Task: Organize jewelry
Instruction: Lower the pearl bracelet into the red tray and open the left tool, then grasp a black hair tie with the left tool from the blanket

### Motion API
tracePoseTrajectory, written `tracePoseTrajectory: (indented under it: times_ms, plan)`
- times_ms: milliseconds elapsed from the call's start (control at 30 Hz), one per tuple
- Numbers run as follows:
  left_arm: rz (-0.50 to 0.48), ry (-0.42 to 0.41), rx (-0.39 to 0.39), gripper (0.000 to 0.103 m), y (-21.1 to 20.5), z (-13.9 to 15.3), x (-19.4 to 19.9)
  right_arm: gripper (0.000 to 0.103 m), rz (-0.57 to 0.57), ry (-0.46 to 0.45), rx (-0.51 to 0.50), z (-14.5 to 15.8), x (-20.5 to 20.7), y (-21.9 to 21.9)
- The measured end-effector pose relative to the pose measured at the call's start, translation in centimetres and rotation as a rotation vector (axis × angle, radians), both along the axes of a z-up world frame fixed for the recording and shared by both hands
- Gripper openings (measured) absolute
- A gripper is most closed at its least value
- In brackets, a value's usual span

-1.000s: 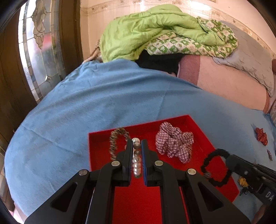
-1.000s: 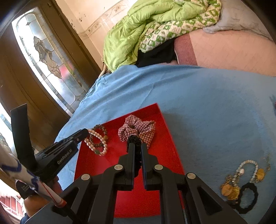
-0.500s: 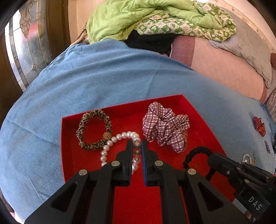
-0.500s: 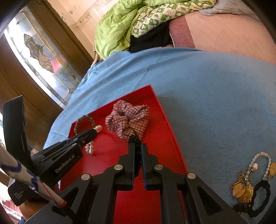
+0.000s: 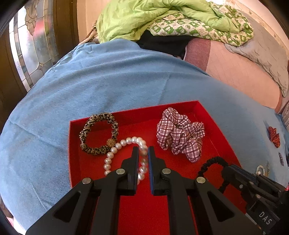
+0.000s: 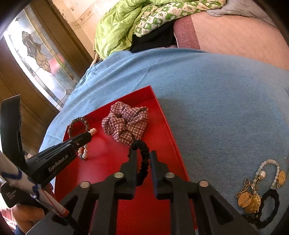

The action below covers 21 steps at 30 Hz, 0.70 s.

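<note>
A blue blanket point(image 5: 112, 86) covers the bed, with a green quilt point(image 5: 144, 16) heaped at its far end and a stained-glass door point(image 6: 41, 59) beside it. The landmark is the red tray point(image 5: 75, 162) resting on the blanket.

Inside the tray: a leopard-print hair tie point(image 5: 99, 133) in its far left corner, a plaid scrunchie point(image 5: 180, 135) toward its far right wall, and a pearl bracelet point(image 5: 115, 146) between them. The left gripper point(image 5: 143, 151) has its fingers clamped on the bracelet's near strand; the rest of the loop lies on the tray floor. The right gripper point(image 6: 140, 155) has just been opening — its fingers now stand apart, with the black hair tie point(image 6: 142, 159) loose between them, lying just in front of the scrunchie.

Outside the tray, to its right, a cluster of gold pendants point(image 6: 250, 200), a white bead bracelet point(image 6: 269, 162) and another black tie point(image 6: 269, 204) lie on the blanket.

Handling assessment: the pearls are light, hard and smooth — likely to roll or slip under the pads, so a grip across the strand between beads seems soundest. The black tie is soft, elastic and forgiving anywhere along its band.
</note>
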<state>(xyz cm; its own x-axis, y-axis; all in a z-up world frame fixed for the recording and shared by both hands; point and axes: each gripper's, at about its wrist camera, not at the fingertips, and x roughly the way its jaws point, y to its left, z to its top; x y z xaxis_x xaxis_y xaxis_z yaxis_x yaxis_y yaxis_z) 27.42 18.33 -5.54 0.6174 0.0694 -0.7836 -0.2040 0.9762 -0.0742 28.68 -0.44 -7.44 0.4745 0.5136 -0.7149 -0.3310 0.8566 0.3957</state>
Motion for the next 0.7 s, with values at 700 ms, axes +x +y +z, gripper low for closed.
tracePoseTrajectory:
  times_ms: [700]
  plan:
    - [-0.075,-0.13,-0.018,0.032,-4.2,3.3,-0.6,0.023,-0.05,-0.057,0.075,4.5,-1.2,-4.1]
